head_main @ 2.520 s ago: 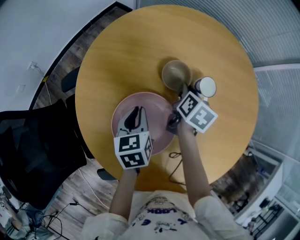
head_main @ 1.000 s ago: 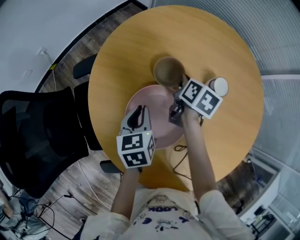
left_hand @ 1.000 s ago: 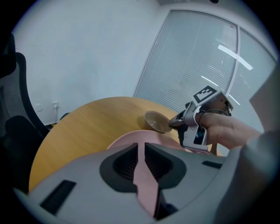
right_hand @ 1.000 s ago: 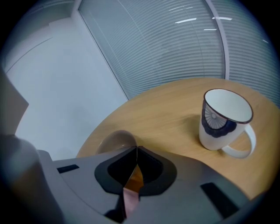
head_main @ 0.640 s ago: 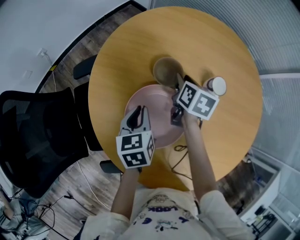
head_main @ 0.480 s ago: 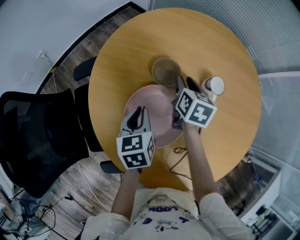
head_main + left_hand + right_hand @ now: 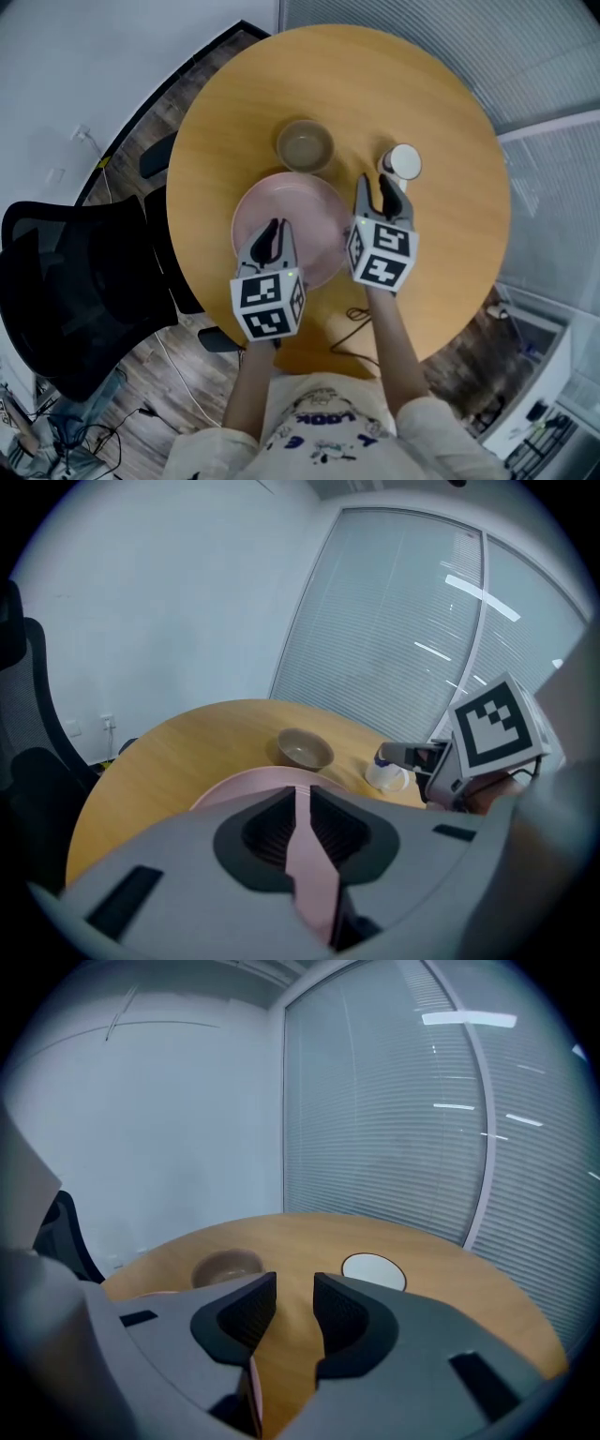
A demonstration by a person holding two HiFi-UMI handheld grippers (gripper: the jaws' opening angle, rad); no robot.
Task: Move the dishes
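2 grippers over round table (image 7: pixel 225 103) | L gripper (image 7: pixel 272 232) clamped on near rim of pink plate (image 7: pixel 281 202) | R gripper (image 7: pixel 378 192) — jaws just opened, partway apart, nothing btwn — beside plate's right edge, near white cup (image 7: pixel 404 161) | bowl (image 7: pixel 305 145) just beyond plate

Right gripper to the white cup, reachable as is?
Probably yes. The right gripper has just opened its jaws, with nothing between them, and the white cup stands just ahead, only bare table between.

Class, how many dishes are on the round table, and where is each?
3. Pink plate by the table's near edge; brown bowl just beyond it; white cup right of the bowl. None looks hidden.
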